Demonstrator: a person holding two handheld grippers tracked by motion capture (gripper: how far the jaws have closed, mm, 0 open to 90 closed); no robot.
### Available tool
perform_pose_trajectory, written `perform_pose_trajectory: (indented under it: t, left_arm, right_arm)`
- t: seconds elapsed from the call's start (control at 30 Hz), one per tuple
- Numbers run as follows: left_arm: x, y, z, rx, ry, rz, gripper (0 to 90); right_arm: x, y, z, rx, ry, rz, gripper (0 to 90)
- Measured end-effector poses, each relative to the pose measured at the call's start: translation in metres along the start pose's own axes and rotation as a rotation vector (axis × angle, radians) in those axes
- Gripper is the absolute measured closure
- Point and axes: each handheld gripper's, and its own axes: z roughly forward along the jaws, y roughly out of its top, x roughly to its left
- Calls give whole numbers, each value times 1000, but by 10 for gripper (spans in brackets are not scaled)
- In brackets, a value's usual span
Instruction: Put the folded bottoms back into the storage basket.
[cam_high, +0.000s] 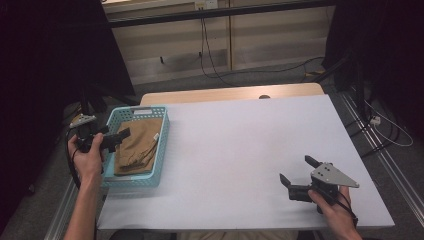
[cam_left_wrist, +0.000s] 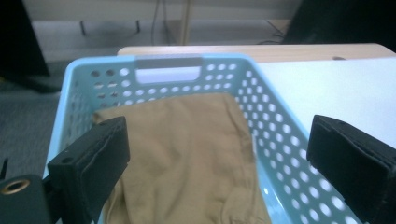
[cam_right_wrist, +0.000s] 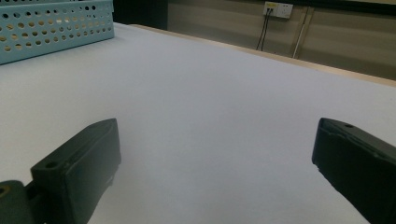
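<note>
Left gripper (cam_high: 119, 136): we hold it over the near-left part of the basket, jaws spread wide, nothing between them. In the left gripper view (cam_left_wrist: 219, 154) the cloth sits in the gap below the jaws; we can't tell whether a jaw touches it.
Right gripper (cam_high: 296, 170): low over bare table at the near right, jaws wide apart and empty. The right gripper view (cam_right_wrist: 215, 163) has plain white surface between the two jaws.
Cloth (cam_high: 136, 145): tan, folded, lying flat inside the basket and covering most of its floor. A small pale tag shows at its right edge. In the left gripper view (cam_left_wrist: 187, 154) the folds run toward the far wall.
Basket (cam_high: 162, 145): light blue perforated plastic, at the left edge of the table, long side running near to far, handle slot in its far wall (cam_left_wrist: 168, 74). Its corner shows at the far left of the right gripper view (cam_right_wrist: 56, 28).
Table (cam_high: 240, 145): white top, wooden strip along its far edge.
Spacing: our two grippers are well apart, the right one far from the basket.
</note>
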Motion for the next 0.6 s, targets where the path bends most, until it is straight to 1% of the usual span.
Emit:
perform_pose_trajectory:
  t: [0.07, 0.17, 0.23, 0.3, 0.37, 0.4, 0.43, 0.47, 0.53, 0.6]
  left_arm:
    - [-3, -2, -6, -18, -21, 6, 53]
    - [-6, -5, -11, -40, -17, 19, 53]
    - [-10, -10, -15, -45, -25, 26, 51]
    - [-13, -13, -18, -41, -35, 42, 50]
    - [-17, -16, -22, -49, -41, 37, 50]
    - [-17, -17, -24, -57, -49, 26, 51]
    - [-19, -19, -27, -63, -48, 13, 51]
    - [-21, -19, -30, -74, -34, 11, 51]
    - [-23, -20, -35, -86, -46, 15, 51]
    - [-27, -20, -39, -99, -38, 21, 51]
  right_arm:
    - [0, 0, 1, 2, 2, -2, 11]
    - [0, 0, 1, 2, -1, -2, 11]
    - [0, 0, 0, 1, -2, 0, 11]
    - [0, 0, 0, 0, -4, 3, 11]
    - [0, 0, -1, 0, -6, 3, 11]
    - [0, 0, -1, -2, -6, 2, 11]
    - [0, 0, -1, -2, -6, 2, 11]
    - [0, 0, -1, -2, -7, 2, 11]
    - [0, 0, 0, -2, -7, 3, 11]
    - [0, 0, 0, -1, -6, 3, 11]
